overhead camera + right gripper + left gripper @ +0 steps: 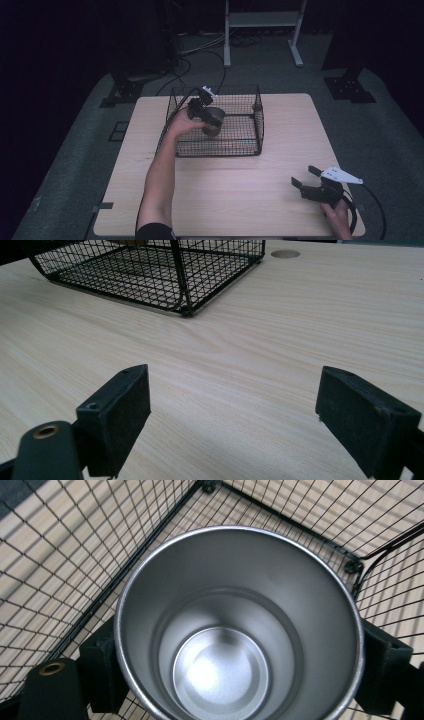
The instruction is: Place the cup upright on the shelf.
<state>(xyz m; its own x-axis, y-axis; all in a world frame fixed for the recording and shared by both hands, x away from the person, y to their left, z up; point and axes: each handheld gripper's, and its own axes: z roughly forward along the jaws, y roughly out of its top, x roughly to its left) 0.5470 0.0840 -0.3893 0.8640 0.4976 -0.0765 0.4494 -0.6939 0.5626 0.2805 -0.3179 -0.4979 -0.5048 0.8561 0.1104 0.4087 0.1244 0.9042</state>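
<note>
Over the wire basket [239, 131] at the far middle of the table [240, 200], the left gripper [205, 114] holds a steel cup [214, 120]. The left gripper view shows the jaws clamped on the cup [235, 630] from opposite sides, one black pad [102, 667] pressed against the outer wall at the left and the other pad [382, 672] at the right, both just below the rim. The cup is upright with its mouth toward the camera, and it is empty. Basket mesh [60, 570] lies beneath and around it; whether the base touches the basket floor cannot be told.

Handling, as a judgement: the cup is a rigid, thin-walled metal vessel, probably light while empty. Its smooth, polished wall looks slippery, so a hold across the widest part near the rim, as now, relies on pad friction alone. It will not crush under moderate pressure and is not fragile, though it would clatter and roll if it slipped. The slight inward taper toward the base suggests a grip lower down would be less secure.

At the near right corner of the table, the right gripper [312, 181] is held low over bare wood, jaws wide apart and holding nothing, well apart from the basket [165, 275].
</note>
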